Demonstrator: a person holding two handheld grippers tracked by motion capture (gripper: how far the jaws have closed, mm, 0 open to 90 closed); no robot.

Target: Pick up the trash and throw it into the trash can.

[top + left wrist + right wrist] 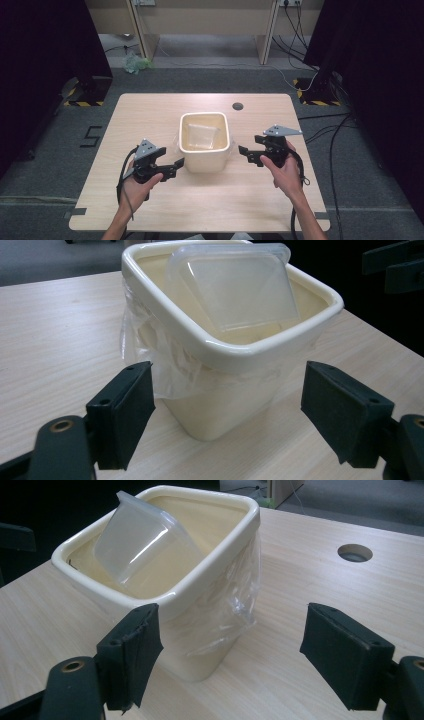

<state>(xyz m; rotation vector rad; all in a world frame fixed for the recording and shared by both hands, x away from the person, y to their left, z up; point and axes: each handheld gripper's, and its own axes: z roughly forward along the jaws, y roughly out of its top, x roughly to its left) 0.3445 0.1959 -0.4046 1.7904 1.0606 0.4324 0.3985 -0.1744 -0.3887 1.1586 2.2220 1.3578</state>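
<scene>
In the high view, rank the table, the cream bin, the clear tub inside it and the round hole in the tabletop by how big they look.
1. table
2. cream bin
3. clear tub
4. round hole

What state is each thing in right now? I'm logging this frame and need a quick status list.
Cream square plastic bin: upright on the table, lined with a clear bag.
Clear thin plastic bag liner: folded over the bin's rim, hanging loose outside.
Clear square plastic container: empty, tilted inside the bin.
Left claw: open, empty, beside the bin.
Right claw: open, empty, beside the bin.
Light wooden table: round cable hole uncovered.
</scene>
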